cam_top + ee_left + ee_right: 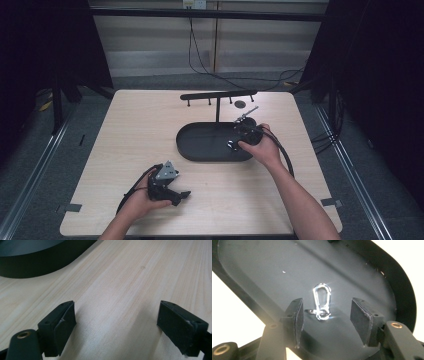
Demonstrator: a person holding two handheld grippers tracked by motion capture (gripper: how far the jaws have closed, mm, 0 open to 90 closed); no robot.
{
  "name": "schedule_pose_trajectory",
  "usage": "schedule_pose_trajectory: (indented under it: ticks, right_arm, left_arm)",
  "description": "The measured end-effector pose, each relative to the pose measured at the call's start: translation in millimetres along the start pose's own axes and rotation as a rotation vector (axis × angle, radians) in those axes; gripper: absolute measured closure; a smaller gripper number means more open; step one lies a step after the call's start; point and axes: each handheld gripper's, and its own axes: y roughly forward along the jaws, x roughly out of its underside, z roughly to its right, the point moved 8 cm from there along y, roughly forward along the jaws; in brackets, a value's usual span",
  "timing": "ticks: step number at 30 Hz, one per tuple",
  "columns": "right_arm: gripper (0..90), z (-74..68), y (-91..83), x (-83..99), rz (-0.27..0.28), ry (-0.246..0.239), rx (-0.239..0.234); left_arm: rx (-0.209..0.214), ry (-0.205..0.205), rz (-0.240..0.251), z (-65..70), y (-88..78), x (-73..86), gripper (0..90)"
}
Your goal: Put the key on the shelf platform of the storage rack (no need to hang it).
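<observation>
While the right gripper (243, 134) hangs over the right end of the black oval tray (192, 150) in the high view, the left gripper (182, 195) sits low near the front edge of the wooden table (135, 125), held in the person's left hand (142, 202), well apart from the tray. A black stand (218, 95) w/ small pegs rises from the tray's far side. A small bright glint shows in the tray just beside the right hand (262, 147).

Left gripper view: jaws wide apart, nothing btwn them, just bare table (120, 285) grain. Curved wall of the tray (37, 262) sits at top left.

Right gripper view: jaws about half open, pointing down into the tray (262, 270). A silver clasp (322, 298) w/ a small ring at its near end lies flat on the tray floor, btwn the two pads but touching neither; gaps show on both sides. Not gripped. Tray rim curves round at upper right, pale table beyond it.
</observation>
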Motion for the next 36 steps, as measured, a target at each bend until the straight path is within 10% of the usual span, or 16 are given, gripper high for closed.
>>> schedule_pose_trajectory:
  ticks: [36]
  right_arm:
    - [30.1,-20.6,-35.2,28.7,0.030,-0.047,-0.077]
  left_arm:
    - [-0.001,0.000,0.000,0.1,-0.1,0.1,14.7]
